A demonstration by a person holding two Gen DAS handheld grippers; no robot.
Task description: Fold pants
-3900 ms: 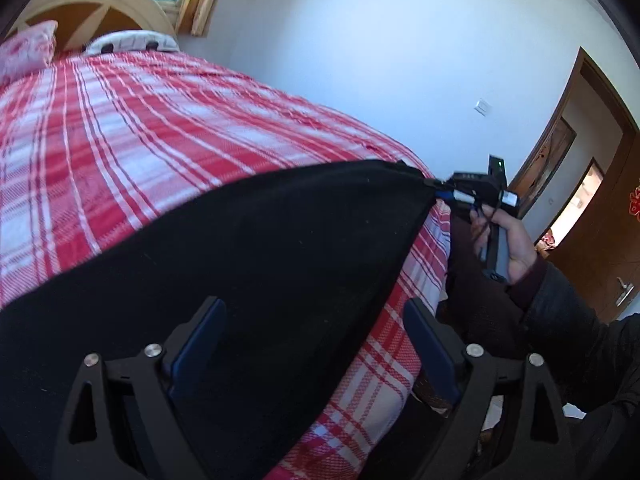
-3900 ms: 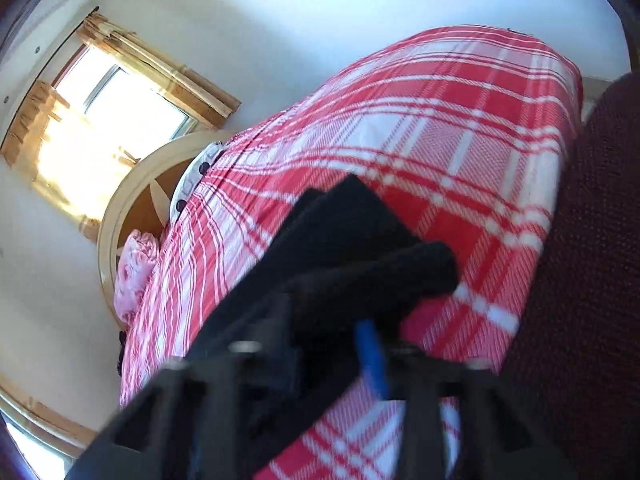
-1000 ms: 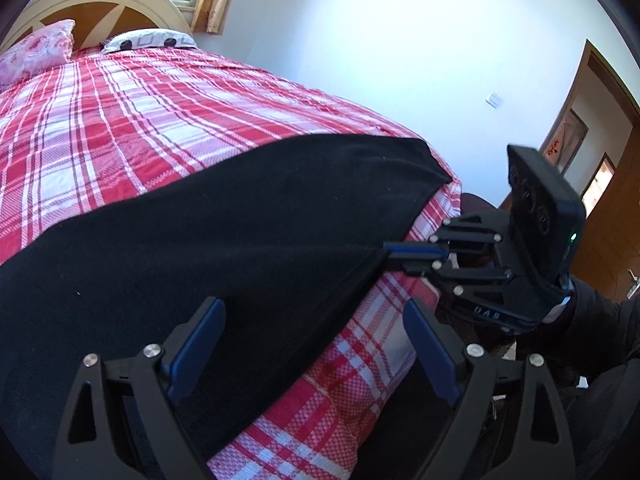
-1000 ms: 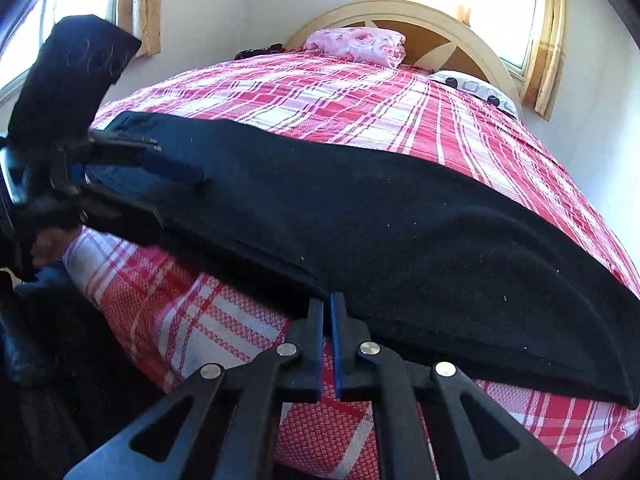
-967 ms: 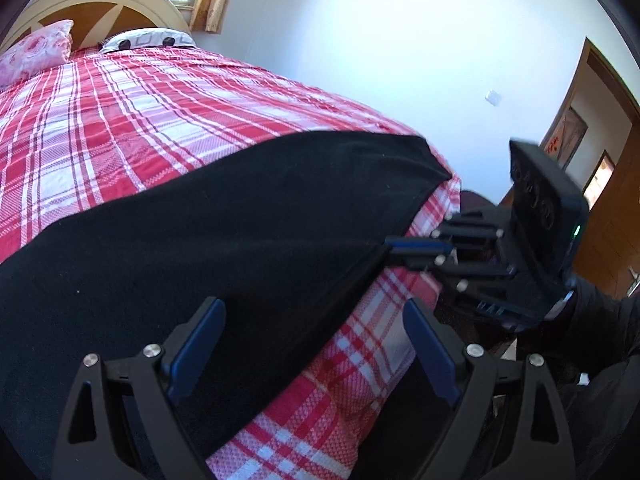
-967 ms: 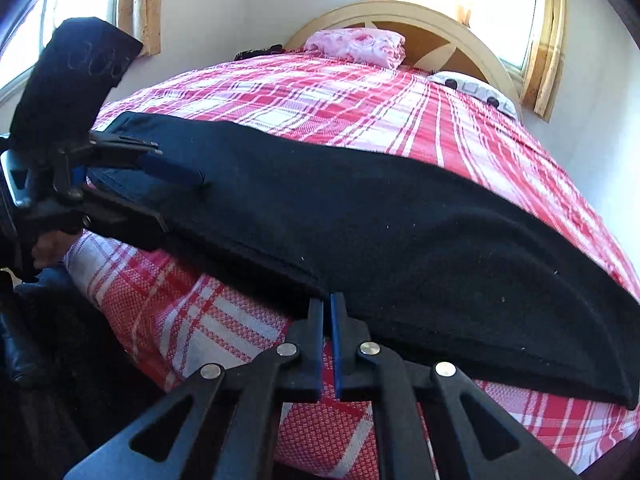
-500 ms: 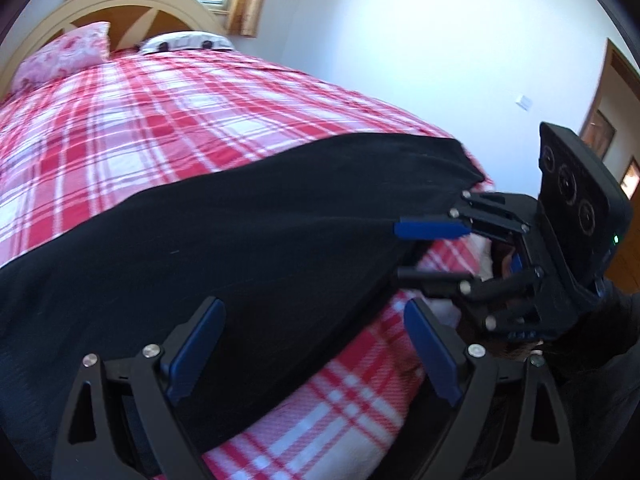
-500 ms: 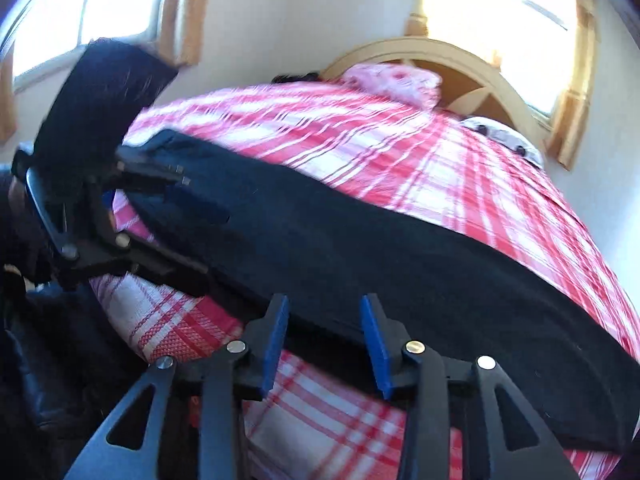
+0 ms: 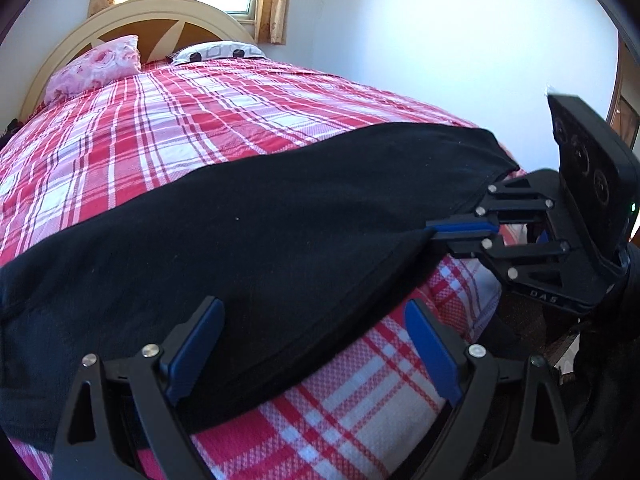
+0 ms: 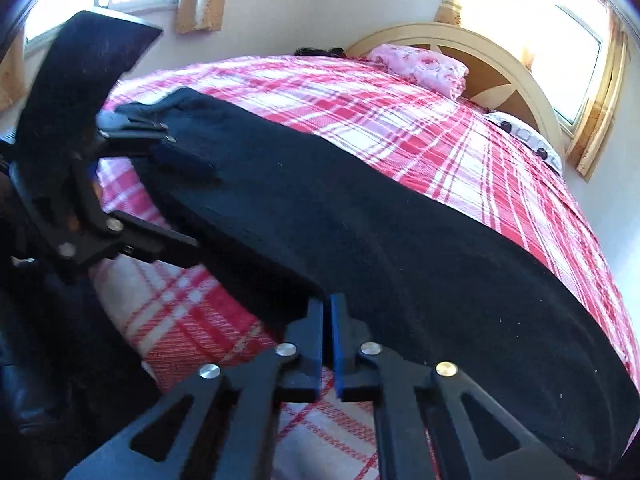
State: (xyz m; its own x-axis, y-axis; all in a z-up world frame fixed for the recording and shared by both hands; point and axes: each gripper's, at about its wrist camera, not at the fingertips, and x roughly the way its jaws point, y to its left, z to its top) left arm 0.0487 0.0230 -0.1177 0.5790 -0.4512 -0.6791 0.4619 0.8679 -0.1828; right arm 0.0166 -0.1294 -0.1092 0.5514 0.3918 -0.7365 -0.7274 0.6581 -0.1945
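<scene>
The black pants [image 9: 280, 232] lie folded lengthwise across the foot of the bed, on the red plaid bedspread [image 9: 160, 120]. My left gripper [image 9: 316, 340] is open, its blue-padded fingers astride the pants' near edge. My right gripper [image 10: 327, 332] is shut on the pants' near edge [image 10: 360, 280]. In the left wrist view the right gripper [image 9: 436, 234] pinches that edge at the right. In the right wrist view the left gripper [image 10: 180, 200] stands open around the far-left end of the pants.
A pink pillow [image 9: 96, 66] and a patterned pillow [image 9: 220, 50] lie against the arched headboard [image 9: 160, 12]. White wall [image 9: 440, 40] runs along the bed's right side. The bed's near edge drops off just below both grippers.
My right gripper opened half a second ago and has shut again on the pants' near edge. The left gripper stays open and has tilted up toward the headboard.
</scene>
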